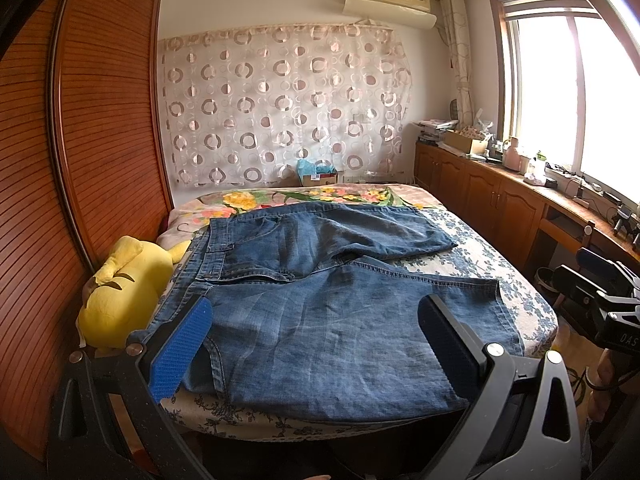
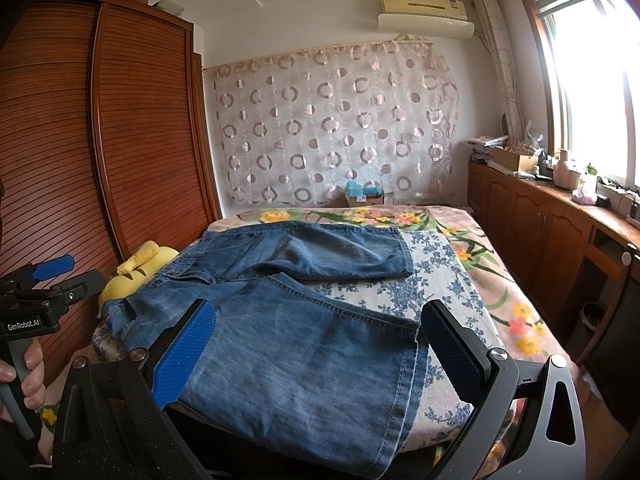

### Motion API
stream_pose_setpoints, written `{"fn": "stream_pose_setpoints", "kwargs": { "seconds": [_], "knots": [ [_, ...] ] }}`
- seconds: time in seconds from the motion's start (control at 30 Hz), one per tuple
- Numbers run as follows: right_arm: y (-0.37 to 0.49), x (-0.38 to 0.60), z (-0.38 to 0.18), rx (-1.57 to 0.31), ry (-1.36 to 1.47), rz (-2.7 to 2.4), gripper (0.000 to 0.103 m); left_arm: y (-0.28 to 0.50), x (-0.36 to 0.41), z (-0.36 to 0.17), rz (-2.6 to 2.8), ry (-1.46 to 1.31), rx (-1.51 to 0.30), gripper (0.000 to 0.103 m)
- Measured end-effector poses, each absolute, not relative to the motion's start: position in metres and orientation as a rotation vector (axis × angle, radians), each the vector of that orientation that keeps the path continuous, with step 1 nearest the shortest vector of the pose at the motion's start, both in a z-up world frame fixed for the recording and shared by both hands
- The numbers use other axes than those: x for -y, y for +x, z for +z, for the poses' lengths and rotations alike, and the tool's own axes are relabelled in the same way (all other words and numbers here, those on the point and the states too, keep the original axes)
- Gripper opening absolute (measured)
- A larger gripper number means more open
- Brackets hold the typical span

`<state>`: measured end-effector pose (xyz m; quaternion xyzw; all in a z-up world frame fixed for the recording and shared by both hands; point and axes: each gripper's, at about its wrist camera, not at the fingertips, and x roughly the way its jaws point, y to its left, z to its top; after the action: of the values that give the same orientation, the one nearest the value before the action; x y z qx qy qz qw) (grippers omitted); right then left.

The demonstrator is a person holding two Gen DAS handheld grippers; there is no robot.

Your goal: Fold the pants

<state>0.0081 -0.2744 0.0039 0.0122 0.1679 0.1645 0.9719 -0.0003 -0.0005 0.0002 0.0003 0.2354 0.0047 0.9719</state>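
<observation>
Blue denim pants [image 1: 320, 304] lie spread flat on the bed, waistband to the left, both legs running right; they also show in the right wrist view [image 2: 288, 332]. The near leg hangs slightly over the bed's front edge. My left gripper [image 1: 316, 328] is open and empty, hovering at the near edge over the waist end of the near leg. My right gripper [image 2: 320, 340] is open and empty over the near leg's hem end. Each gripper shows at the other view's edge: the right gripper [image 1: 600, 296], the left gripper [image 2: 44, 280].
The bed [image 1: 500, 264] has a floral cover. A yellow plush toy [image 1: 120, 292] lies at its left edge against a wooden wardrobe [image 1: 80, 128]. Wooden cabinets [image 1: 500, 196] with clutter run along the right under the window. A box [image 1: 316, 176] sits behind the bed.
</observation>
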Motion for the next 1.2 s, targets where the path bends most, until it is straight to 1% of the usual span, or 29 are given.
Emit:
{"fn": "stream_pose_setpoints", "kwargs": {
  "seconds": [0.8,1.03,1.2],
  "knots": [
    [0.006,0.274,0.004,-0.333,0.021,0.337,0.102,0.0,0.0,0.0,0.008,0.001,-0.478,0.103],
    [0.012,0.275,-0.001,-0.357,0.018,0.334,0.102,0.009,0.0,-0.012,0.0,0.003,-0.525,0.103],
    [0.017,0.275,-0.006,-0.382,0.015,0.327,0.102,0.018,-0.001,-0.029,-0.003,0.002,-0.591,0.103]
  ]
}}
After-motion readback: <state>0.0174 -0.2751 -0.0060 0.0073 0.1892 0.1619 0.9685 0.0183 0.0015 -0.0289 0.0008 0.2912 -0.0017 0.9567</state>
